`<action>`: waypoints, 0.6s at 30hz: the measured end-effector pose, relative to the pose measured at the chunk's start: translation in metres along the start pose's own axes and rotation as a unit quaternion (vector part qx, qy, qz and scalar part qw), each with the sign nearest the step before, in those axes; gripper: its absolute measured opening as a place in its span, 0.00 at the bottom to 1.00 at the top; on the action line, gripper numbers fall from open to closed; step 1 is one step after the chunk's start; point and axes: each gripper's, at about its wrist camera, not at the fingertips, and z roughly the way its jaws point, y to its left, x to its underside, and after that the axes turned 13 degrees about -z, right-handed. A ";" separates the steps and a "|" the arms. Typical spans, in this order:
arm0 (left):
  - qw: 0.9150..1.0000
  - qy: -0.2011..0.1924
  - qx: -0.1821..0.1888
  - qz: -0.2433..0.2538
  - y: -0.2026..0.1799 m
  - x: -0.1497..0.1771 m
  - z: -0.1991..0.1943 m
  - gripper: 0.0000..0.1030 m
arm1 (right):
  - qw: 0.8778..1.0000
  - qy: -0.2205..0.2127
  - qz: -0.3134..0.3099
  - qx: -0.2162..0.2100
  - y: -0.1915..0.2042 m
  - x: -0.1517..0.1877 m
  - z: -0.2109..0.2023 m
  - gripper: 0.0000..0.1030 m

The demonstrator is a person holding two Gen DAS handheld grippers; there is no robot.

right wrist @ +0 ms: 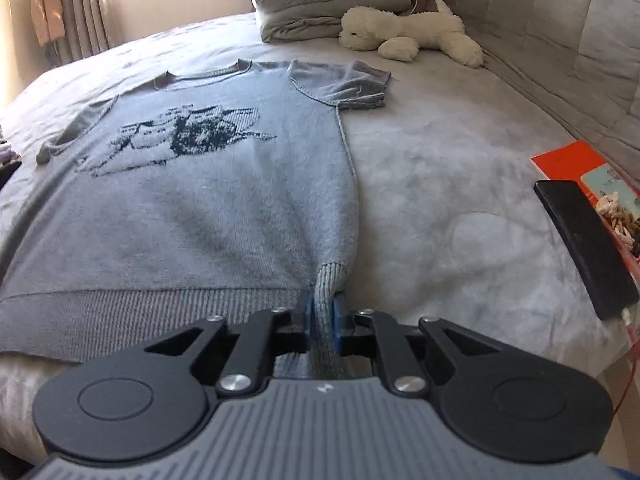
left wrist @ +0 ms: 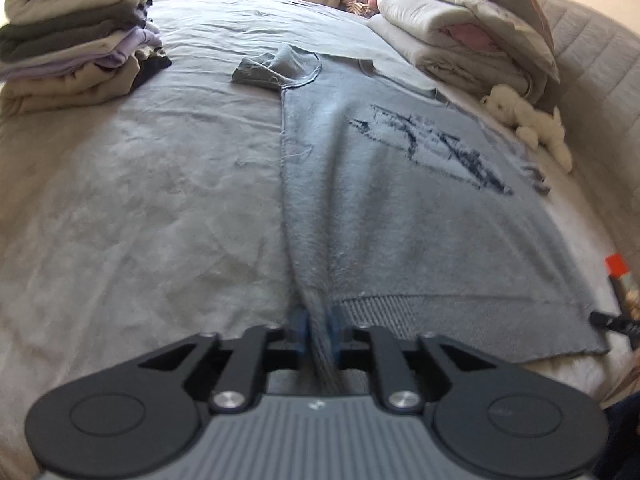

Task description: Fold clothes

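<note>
A blue-grey knit top (right wrist: 224,208) is spread flat on the bed (right wrist: 440,184), its near hem corners pinched between narrowed jaws of the left gripper (left wrist: 319,330) and right gripper (right wrist: 323,318). If tugged unevenly, the loose knit could be stretched or bunched.

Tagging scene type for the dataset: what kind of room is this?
Most likely a bedroom: a bed with a padded headboard, a white plush toy beside folded bedding, and a stack of folded clothes. A grey knit tee lies flat on it.
</note>
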 end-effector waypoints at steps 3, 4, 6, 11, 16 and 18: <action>1.000 -0.008 0.007 -0.026 0.006 -0.008 -0.007 0.40 | 1.000 -0.015 0.008 0.018 -0.001 -0.001 -0.006 0.38; 1.000 -0.018 0.003 -0.025 0.004 -0.011 -0.008 0.42 | 0.999 -0.024 0.010 0.024 -0.001 -0.002 -0.009 0.44; 0.999 -0.034 -0.003 -0.028 0.004 -0.018 -0.011 0.46 | 0.998 -0.050 0.006 0.035 0.001 -0.004 -0.016 0.47; 0.998 -0.052 -0.009 -0.043 0.007 -0.039 -0.014 0.47 | 0.996 -0.082 -0.011 0.032 0.010 -0.011 -0.022 0.53; 0.997 -0.059 -0.017 -0.050 0.005 -0.061 -0.011 0.49 | 0.995 -0.085 -0.042 0.017 0.025 -0.022 -0.018 0.53; 0.997 -0.062 -0.020 -0.052 0.004 -0.070 -0.010 0.50 | 0.995 -0.088 -0.055 0.011 0.033 -0.028 -0.016 0.53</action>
